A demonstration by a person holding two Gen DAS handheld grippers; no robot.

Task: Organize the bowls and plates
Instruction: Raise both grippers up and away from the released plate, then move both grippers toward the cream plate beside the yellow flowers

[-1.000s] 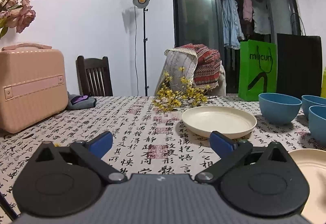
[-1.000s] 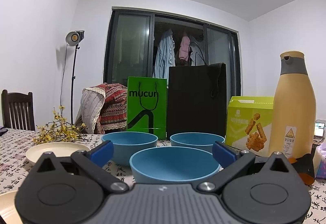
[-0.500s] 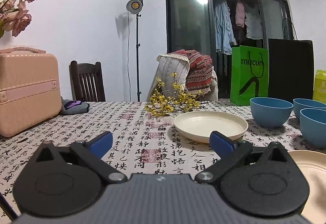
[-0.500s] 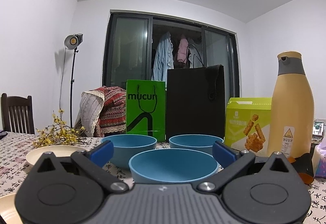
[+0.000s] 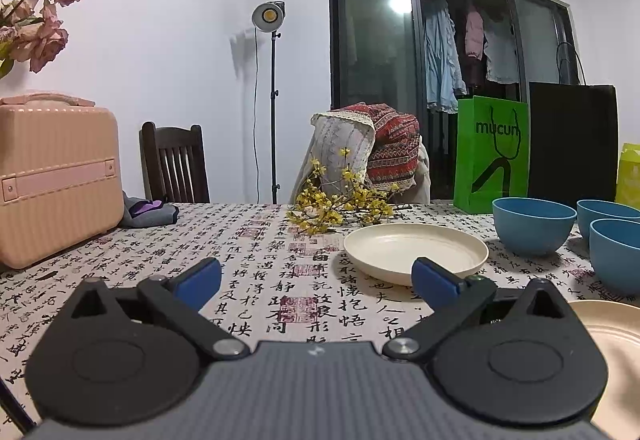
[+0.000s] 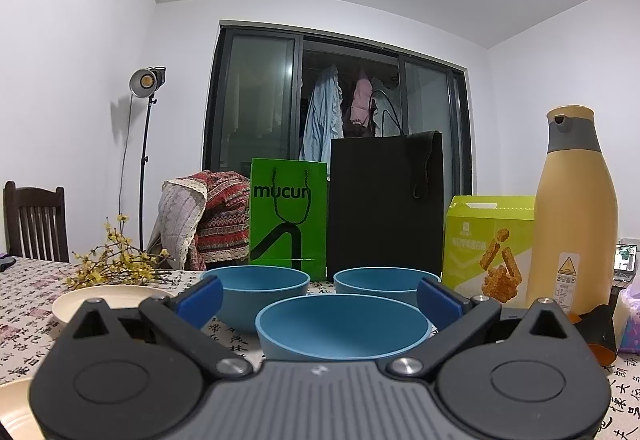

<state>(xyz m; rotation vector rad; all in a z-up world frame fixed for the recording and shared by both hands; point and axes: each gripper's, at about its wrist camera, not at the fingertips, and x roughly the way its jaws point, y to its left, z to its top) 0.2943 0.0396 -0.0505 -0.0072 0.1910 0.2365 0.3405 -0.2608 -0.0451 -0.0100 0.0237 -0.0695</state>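
Nearest bowl: a round blue plastic bowl sits upright on the table, straight ahead of the right gripper and framed between its two blue-padded fingers, rim just below fingertip level.
Other bowls: two more round blue bowls stand behind it, one to the back left and one to the back right, close together but not nested.
Near plate: a round cream shallow plate lies flat ahead and a little right of the left gripper, its near rim just beyond the right fingertip.
Second plate: another cream plate shows at the left gripper's right side, toward the near table edge, partly cut off.
Right gripper: jaws spread wide, nothing between the pads.
Left gripper: jaws spread wide too, over bare patterned tablecloth, holding nothing.
Which hand is nearer: I'd say the right one owns the bowls and the left one the plates.
Axis: bowls and plates are round, so no long axis; only the rim matters.
Coming move, my guess: the right gripper needs to go forward and down to pinch the nearest bowl's rim.
Far edge: a green paper bag and a black paper bag stand behind the bowls, and a tall yellow flask stands to the right.
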